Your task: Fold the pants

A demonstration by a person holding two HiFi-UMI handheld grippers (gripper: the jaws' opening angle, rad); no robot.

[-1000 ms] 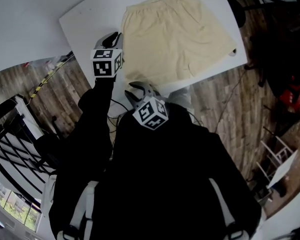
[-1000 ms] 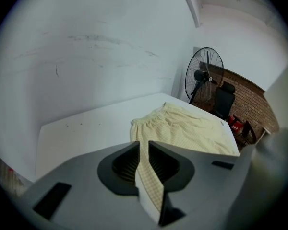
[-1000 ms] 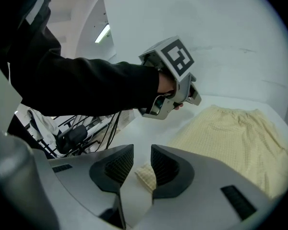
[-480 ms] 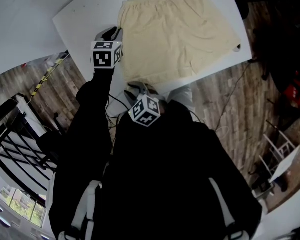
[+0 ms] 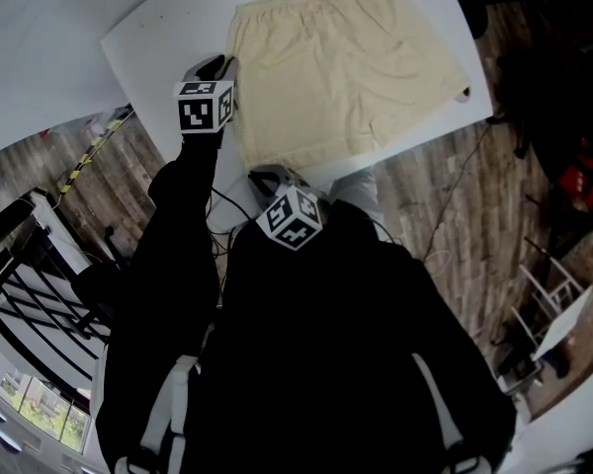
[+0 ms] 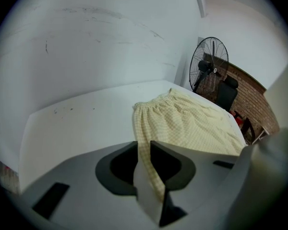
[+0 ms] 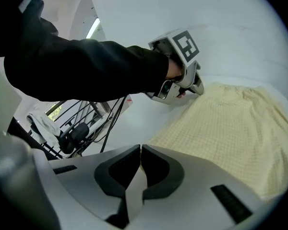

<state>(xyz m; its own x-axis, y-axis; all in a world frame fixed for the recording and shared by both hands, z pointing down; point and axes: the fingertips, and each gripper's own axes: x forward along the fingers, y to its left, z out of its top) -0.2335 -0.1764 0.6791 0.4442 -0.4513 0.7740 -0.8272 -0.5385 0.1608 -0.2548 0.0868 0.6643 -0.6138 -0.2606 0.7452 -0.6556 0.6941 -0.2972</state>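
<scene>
Pale yellow pants (image 5: pixel 346 67), a short pair, lie spread flat on the white table (image 5: pixel 158 38). My left gripper (image 5: pixel 222 65) is at their left side edge. In the left gripper view its jaws (image 6: pixel 144 147) stand close together with the pants' edge (image 6: pixel 192 123) running in between them. The right gripper view shows that left gripper (image 7: pixel 198 86) touching the cloth (image 7: pixel 230 133). My right gripper (image 5: pixel 262 176) hovers at the table's near edge by the leg hem. Its jaws (image 7: pixel 140 150) meet, with no cloth seen between them.
The table's near edge runs right under my right gripper, with wood floor (image 5: pixel 445 196) and cables (image 5: pixel 222 210) below it. A standing fan (image 6: pixel 209 61) and a dark chair (image 6: pixel 226 92) stand beyond the table's far end. A white rack (image 5: pixel 549 309) stands on the floor at right.
The head view has shifted a little. My left gripper has crept slightly up and left along the pants' side edge. The right gripper stays at the near edge.
</scene>
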